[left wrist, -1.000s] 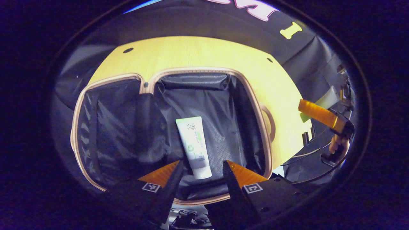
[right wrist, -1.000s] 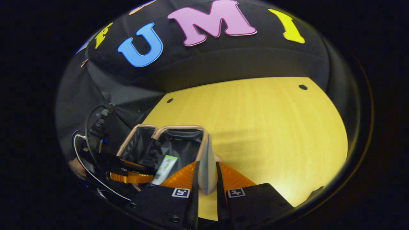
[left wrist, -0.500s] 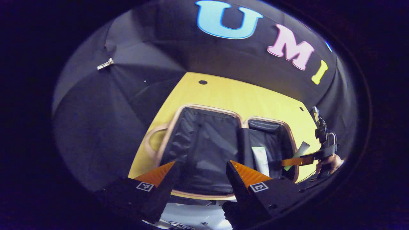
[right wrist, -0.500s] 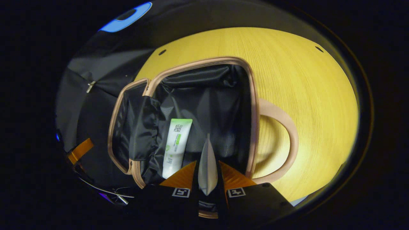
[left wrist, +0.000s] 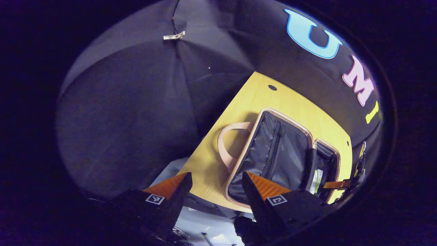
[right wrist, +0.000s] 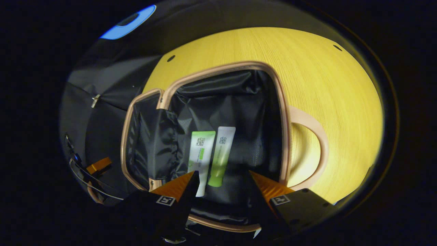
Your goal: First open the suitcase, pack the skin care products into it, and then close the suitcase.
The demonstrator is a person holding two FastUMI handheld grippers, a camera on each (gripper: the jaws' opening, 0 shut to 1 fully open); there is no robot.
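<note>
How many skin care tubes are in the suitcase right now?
2. A white-and-green tube and a grey-and-green tube lie side by side in the open suitcase. Others may be hidden in folds.

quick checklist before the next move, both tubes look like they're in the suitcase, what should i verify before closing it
1. Suitcase open flat on the table: ok.
2. Both tubes inside the right-hand half: ok. The white tube and the green tube lie side by side on the lining.
3. Right tool has let go: ok, its jaws stand apart and hold nothing.
4. Left tool free: ok, open and holding nothing, near the left half and its handle.
5. Tubes clear of the rim: ok, both sit within the lining.
6. No more products left outside: cannot tell, part of the table is out of view.
</note>
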